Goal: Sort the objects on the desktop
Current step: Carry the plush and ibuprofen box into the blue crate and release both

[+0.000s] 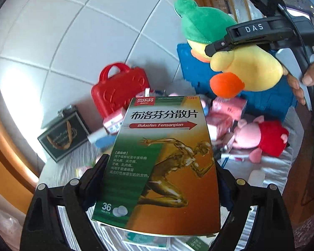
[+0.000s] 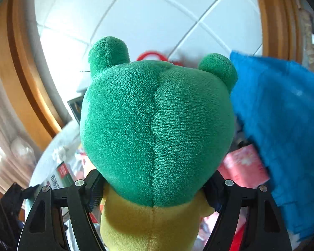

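Left wrist view: left gripper (image 1: pixel 160 179) clamped across medicine box (image 1: pixel 161 163), lifted clear of the clutter; light, stiff card, likely best pinched on its long edges. Beyond the box, pig plush (image 1: pixel 261 138) and red case (image 1: pixel 121 90). Farther, right gripper (image 2: pixel 155 194) squeezing duck plush (image 2: pixel 157 129); soft, light, held below the hood.

Glossy printed cardboard medicine box (image 1: pixel 161 163) fills the centre. Upper right, a soft plush duck (image 1: pixel 240 69); left, a shiny red plastic case (image 1: pixel 119 92).
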{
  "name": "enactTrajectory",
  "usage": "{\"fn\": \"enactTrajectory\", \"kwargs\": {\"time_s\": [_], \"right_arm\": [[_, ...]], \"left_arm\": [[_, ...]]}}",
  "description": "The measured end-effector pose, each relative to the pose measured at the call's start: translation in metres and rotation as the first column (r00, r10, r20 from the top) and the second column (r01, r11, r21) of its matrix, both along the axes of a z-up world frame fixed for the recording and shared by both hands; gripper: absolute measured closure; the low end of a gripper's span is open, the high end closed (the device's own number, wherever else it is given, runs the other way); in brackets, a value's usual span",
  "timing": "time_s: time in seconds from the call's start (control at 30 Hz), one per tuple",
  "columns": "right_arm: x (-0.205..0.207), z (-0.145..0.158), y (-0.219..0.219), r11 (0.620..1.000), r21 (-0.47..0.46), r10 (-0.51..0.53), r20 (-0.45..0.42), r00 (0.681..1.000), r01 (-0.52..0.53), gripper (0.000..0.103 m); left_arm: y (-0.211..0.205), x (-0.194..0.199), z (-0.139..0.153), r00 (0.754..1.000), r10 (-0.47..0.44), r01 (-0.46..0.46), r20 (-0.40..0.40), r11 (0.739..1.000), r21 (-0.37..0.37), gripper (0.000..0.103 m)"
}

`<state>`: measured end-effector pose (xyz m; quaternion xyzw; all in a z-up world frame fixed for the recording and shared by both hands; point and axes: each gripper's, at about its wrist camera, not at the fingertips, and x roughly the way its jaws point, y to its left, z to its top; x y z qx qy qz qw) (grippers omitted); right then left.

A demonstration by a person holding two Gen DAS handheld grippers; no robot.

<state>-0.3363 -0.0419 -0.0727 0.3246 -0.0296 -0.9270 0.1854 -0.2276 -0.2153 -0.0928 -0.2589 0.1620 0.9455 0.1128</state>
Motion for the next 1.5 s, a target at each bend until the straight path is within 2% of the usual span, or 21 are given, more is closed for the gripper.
{"fn": "enactTrajectory", "kwargs": {"time_s": [0.13, 0.23, 0.37, 0.47, 0.6, 0.73, 0.8, 0.83, 0.97, 1.0, 1.03, 1.2, 1.3, 1.37, 1.43, 1.5], "right_arm": [[0.040, 0.061, 0.053, 0.997, -0.030, -0.071, -0.153, 0.986, 0.067, 0.025], [0.067, 0.106, 0.109, 0.988, -0.048, -0.153, -0.267, 0.952, 0.145, 0.023], [0.073, 0.144, 0.187, 0.965, -0.040, -0.256, -0.350, 0.901, 0.259, 0.023], [0.057, 0.159, 0.247, 0.947, -0.026, -0.309, -0.362, 0.880, 0.322, 0.022], [0.019, 0.159, 0.316, 0.936, -0.004, -0.337, -0.304, 0.891, 0.352, 0.022], [-0.027, 0.146, 0.374, 0.937, -0.021, -0.344, -0.232, 0.910, 0.349, 0.022], [-0.044, 0.140, 0.398, 0.938, -0.027, -0.345, -0.195, 0.918, 0.347, 0.020], [-0.048, 0.137, 0.418, 0.937, -0.037, -0.348, -0.170, 0.922, 0.347, 0.014], [-0.090, 0.121, 0.468, 0.931, -0.108, -0.357, -0.054, 0.933, 0.350, 0.012], [-0.099, 0.118, 0.476, 0.926, -0.134, -0.360, -0.024, 0.933, 0.354, 0.012], [-0.099, 0.116, 0.484, 0.923, -0.149, -0.359, -0.006, 0.933, 0.354, 0.010], [-0.113, 0.104, 0.488, 0.927, -0.131, -0.339, 0.105, 0.935, 0.351, 0.007], [-0.121, 0.097, 0.477, 0.940, -0.007, -0.335, 0.164, 0.928, 0.341, 0.007], [-0.122, 0.096, 0.472, 0.944, 0.044, -0.329, 0.154, 0.932, 0.326, 0.007], [-0.124, 0.094, 0.460, 0.947, 0.143, -0.308, 0.151, 0.939, 0.287, 0.007], [-0.115, 0.100, 0.450, 0.950, 0.158, -0.288, 0.126, 0.949, 0.268, 0.007]], "left_arm": [[0.053, -0.006, 0.054, 0.991, -0.090, 0.090, -0.096, 0.996, 0.003, 0.014], [0.104, -0.018, 0.089, 0.975, -0.166, 0.170, -0.150, 0.985, 0.015, 0.014], [0.187, -0.045, 0.127, 0.946, -0.239, 0.251, -0.219, 0.967, 0.030, 0.013], [0.249, -0.076, 0.143, 0.941, -0.263, 0.282, -0.215, 0.957, 0.066, 0.013], [0.327, -0.118, 0.156, 0.942, -0.268, 0.289, -0.201, 0.954, 0.079, 0.013], [0.380, -0.153, 0.166, 0.957, -0.226, 0.245, -0.180, 0.965, 0.090, 0.013], [0.401, -0.171, 0.173, 0.968, -0.189, 0.205, -0.163, 0.975, 0.084, 0.013], [0.410, -0.181, 0.176, 0.974, -0.168, 0.182, -0.153, 0.980, 0.081, 0.012], [0.432, -0.214, 0.193, 0.988, -0.099, 0.111, -0.121, 0.989, 0.097, 0.010], [0.433, -0.218, 0.197, 0.989, -0.091, 0.104, -0.119, 0.989, 0.110, 0.002], [0.434, -0.223, 0.201, 0.990, -0.085, 0.098, -0.110, 0.988, 0.118, 0.000], [0.436, -0.228, 0.210, 0.989, -0.046, 0.065, -0.137, 0.989, 0.132, 0.000], [0.438, -0.223, 0.210, 0.988, -0.036, 0.056, -0.149, 0.990, 0.131, 0.000], [0.439, -0.218, 0.210, 0.987, -0.039, 0.060, -0.154, 0.989, 0.136, 0.000], [0.435, -0.212, 0.208, 0.987, -0.042, 0.062, -0.158, 0.990, 0.129, 0.000], [0.436, -0.206, 0.208, 0.985, -0.043, 0.064, -0.169, 0.991, 0.118, 0.000]]}}
